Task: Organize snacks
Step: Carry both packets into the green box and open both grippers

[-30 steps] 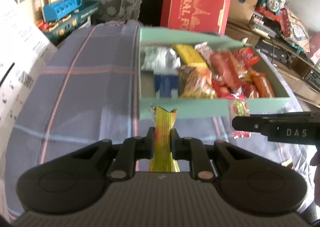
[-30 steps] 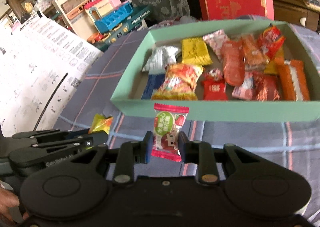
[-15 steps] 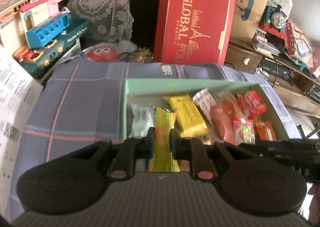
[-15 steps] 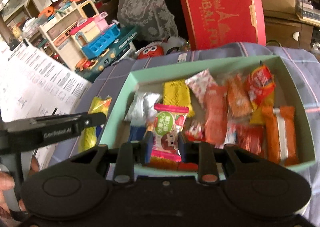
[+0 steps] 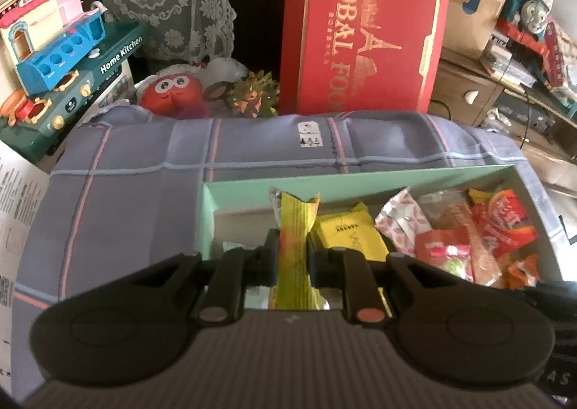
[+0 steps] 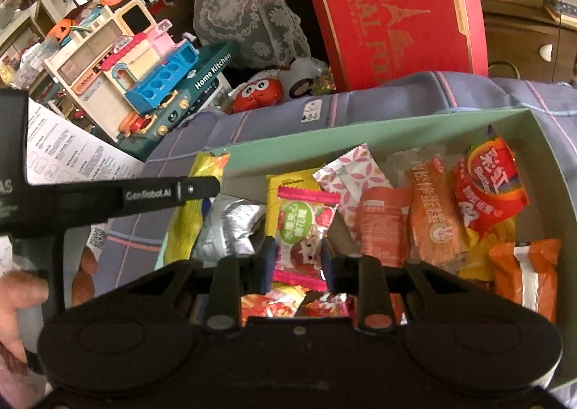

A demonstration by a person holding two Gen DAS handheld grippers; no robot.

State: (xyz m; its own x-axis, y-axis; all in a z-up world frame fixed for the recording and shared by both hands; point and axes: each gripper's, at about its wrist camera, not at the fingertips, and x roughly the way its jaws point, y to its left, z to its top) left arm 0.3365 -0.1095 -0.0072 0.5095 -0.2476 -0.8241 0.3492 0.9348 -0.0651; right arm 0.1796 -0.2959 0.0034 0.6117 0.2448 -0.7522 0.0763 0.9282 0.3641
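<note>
Two grippers over the green box (image 5: 360, 182) of snacks, left gripper (image 5: 293, 257) jaws clamped on a yellow packet (image 5: 294, 229), right gripper (image 6: 298, 259) jaws pinching a pink candy (image 6: 301, 225), box on a plaid cloth (image 5: 137, 171)

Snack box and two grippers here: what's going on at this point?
A person holds a gripper in each hand over the green box of snacks on a plaid cloth. The left gripper is shut on a yellow packet; the right gripper is shut on a pink-edged candy packet. Both packets hang above the box's left part, neither released yet.
</note>
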